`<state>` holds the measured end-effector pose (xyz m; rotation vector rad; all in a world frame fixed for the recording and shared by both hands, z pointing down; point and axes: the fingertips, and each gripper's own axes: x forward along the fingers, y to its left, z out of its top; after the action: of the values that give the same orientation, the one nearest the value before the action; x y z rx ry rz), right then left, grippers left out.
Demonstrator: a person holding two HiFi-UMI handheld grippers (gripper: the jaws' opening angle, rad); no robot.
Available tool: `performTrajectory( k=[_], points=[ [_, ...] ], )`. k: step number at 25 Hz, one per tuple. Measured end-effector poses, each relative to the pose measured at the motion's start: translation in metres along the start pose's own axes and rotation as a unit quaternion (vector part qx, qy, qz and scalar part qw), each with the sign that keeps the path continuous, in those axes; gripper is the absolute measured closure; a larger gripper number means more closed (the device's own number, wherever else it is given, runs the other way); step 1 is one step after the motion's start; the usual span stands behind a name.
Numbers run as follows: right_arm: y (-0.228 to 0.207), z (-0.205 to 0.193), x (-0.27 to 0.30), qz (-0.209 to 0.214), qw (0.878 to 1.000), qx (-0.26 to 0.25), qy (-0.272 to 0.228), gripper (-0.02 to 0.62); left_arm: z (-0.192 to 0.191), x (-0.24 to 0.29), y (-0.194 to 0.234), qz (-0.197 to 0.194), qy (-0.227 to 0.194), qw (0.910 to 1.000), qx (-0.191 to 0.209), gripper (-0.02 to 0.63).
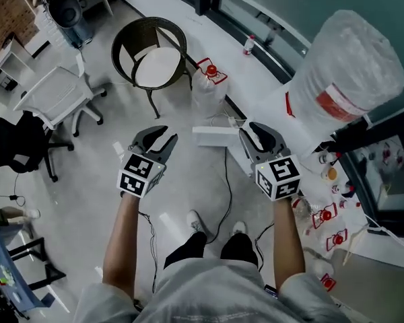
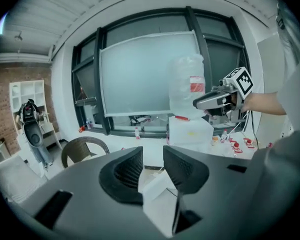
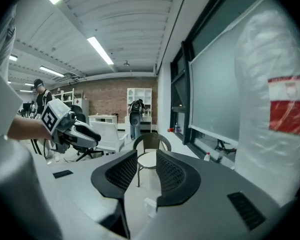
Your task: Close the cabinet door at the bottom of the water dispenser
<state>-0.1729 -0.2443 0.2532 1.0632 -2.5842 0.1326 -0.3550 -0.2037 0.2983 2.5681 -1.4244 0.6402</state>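
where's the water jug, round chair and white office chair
water jug point(image 1: 350, 59), head view, its clear side wall
round chair point(image 1: 158, 67), head view, its pale seat
white office chair point(image 1: 52, 89), head view, its seat

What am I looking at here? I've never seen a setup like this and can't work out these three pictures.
There is no robot. A person stands holding a two-jaw tool in each hand: the left gripper and the right gripper. The head view comes from a camera on the person's head, looking down at the floor. The other two views come from cameras on the grippers, each looking along its own jaws. Both grippers are open and hold nothing. Ahead stand a chair and a dispenser topped by a big bottle. The white panel seems to be its bottom door, standing open.
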Motion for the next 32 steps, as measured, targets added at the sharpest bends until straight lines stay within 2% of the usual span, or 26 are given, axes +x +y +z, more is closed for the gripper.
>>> performTrajectory(
  k=[4,9,15,20,25,28,32],
  points=[
    [-0.028,-0.051,0.051,0.001,0.999,0.024,0.039,0.421,-0.046,0.064,0.011,-0.025,0.040,0.9988,-0.013,0.450],
    [-0.056,-0.132,0.110,0.015,0.995,0.038,0.093,0.396,-0.105,0.149,0.009,-0.059,0.081,0.9949,-0.002,0.427],
    [-0.070,-0.245,0.174,0.045,0.983,0.066,0.164,0.388,-0.205,0.239,0.002,-0.101,0.140,0.9849,-0.013,0.417],
    [-0.075,-0.327,0.226,0.073,0.969,0.086,0.219,0.383,-0.279,0.306,0.009,-0.118,0.185,0.9740,-0.056,0.411],
    [-0.076,-0.379,0.264,0.086,0.958,0.122,0.245,0.379,-0.340,0.366,0.021,-0.136,0.217,0.9645,-0.063,0.392],
    [-0.074,-0.407,0.279,0.082,0.951,0.166,0.248,0.378,-0.369,0.395,0.029,-0.141,0.225,0.9607,-0.082,0.376],
    [-0.067,-0.442,0.289,0.077,0.943,0.197,0.257,0.374,-0.411,0.426,0.034,-0.145,0.232,0.9563,-0.104,0.367]
  ],
)
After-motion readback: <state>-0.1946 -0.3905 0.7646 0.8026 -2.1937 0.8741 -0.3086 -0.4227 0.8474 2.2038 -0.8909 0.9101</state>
